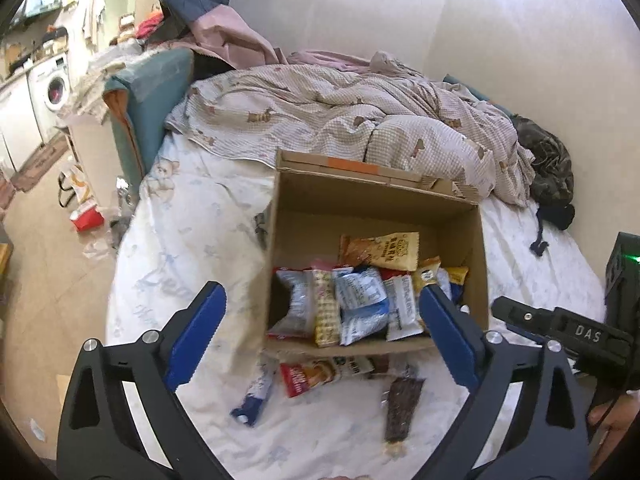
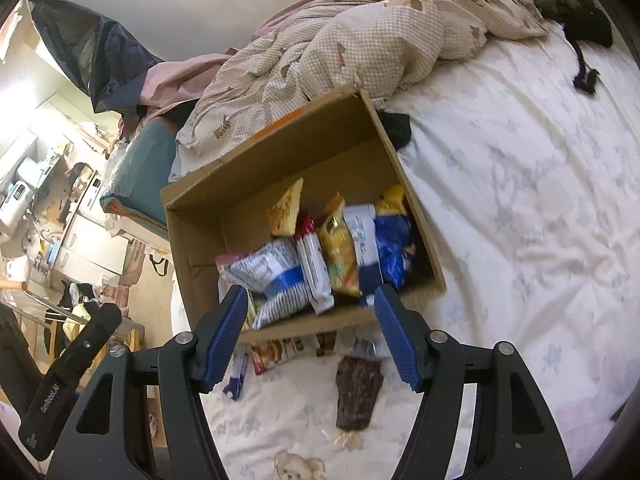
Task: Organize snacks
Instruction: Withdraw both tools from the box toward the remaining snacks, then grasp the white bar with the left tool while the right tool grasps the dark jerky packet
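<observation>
Both claws are hanging spread and empty over the bed [image 1: 192, 248]: left claw [image 1: 320, 332], right claw [image 2: 312, 336], facing the cardboard box [image 1: 476, 264] holding snack packets [image 1: 360, 304].

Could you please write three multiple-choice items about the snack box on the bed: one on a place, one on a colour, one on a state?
1. Where does the dark brown snack packet lie?
A. Inside the cardboard box
B. On the bed sheet in front of the box
C. On the floor

2. What colour are the pads on the fingers of the left gripper?
A. Blue
B. Red
C. Green

3. What state is the right gripper in?
A. Shut on a snack
B. Open, holding nothing
C. Shut on the box wall

Answers: 1 B, the packet rests on the bed sheet, outside the near wall of the cardboard box. 2 A, both pads show blue ribbed faces. 3 B, its fingers stand apart with only bedding and packets seen behind the gap.
</observation>
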A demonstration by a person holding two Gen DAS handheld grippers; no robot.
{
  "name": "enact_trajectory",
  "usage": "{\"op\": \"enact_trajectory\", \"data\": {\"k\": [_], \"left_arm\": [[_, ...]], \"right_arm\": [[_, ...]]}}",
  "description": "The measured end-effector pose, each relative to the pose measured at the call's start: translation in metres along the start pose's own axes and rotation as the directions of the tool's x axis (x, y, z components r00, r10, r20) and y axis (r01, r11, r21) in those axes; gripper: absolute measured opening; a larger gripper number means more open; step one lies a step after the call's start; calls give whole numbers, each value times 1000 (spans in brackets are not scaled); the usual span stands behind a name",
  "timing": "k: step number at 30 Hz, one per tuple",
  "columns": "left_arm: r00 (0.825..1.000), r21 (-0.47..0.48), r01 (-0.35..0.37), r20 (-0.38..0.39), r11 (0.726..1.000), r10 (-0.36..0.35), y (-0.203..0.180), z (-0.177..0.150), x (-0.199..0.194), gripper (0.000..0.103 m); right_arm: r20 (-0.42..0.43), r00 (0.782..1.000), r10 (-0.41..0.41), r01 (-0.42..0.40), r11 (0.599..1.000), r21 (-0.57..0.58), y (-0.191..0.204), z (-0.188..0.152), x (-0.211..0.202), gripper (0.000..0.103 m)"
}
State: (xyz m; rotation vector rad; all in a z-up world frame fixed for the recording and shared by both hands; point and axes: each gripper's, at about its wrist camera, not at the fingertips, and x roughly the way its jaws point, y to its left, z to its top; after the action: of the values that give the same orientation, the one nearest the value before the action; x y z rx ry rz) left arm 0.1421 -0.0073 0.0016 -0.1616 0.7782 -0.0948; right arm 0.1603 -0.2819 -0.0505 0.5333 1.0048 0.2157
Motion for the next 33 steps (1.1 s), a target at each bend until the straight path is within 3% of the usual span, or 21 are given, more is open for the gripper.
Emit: {"op": "enact_trajectory", "data": {"k": [8, 13, 17, 23, 27, 33], "left_arm": [[1000, 15, -21, -11, 1000, 22, 10, -18, -17, 96], [995, 1, -33, -98, 999, 33, 22, -32, -12, 96], [981, -103, -42, -194, 994, 22, 48, -45, 0, 96], [964, -171, -135, -251, 976, 90, 72, -55, 15, 96], [945, -228, -155, -317, 961, 77, 80, -65, 35, 96], [910, -167, -183, -401, 969, 103, 73, -77, 71, 96]], "right_arm": [[-29, 1000, -4, 5, 1000, 22, -7, -24, -8, 69], [-63, 998, -14, 15, 1000, 11, -8, -36, -8, 70], [-111, 994, 6, -4, 1000, 21, -13, -40, -3, 70], [-155, 988, 10, 7, 994, 107, -29, -43, 7, 70], [-193, 981, 30, 4, 985, 174, -35, -43, 19, 70], [-243, 970, 19, 28, 981, 190, -35, -43, 37, 70]]}}
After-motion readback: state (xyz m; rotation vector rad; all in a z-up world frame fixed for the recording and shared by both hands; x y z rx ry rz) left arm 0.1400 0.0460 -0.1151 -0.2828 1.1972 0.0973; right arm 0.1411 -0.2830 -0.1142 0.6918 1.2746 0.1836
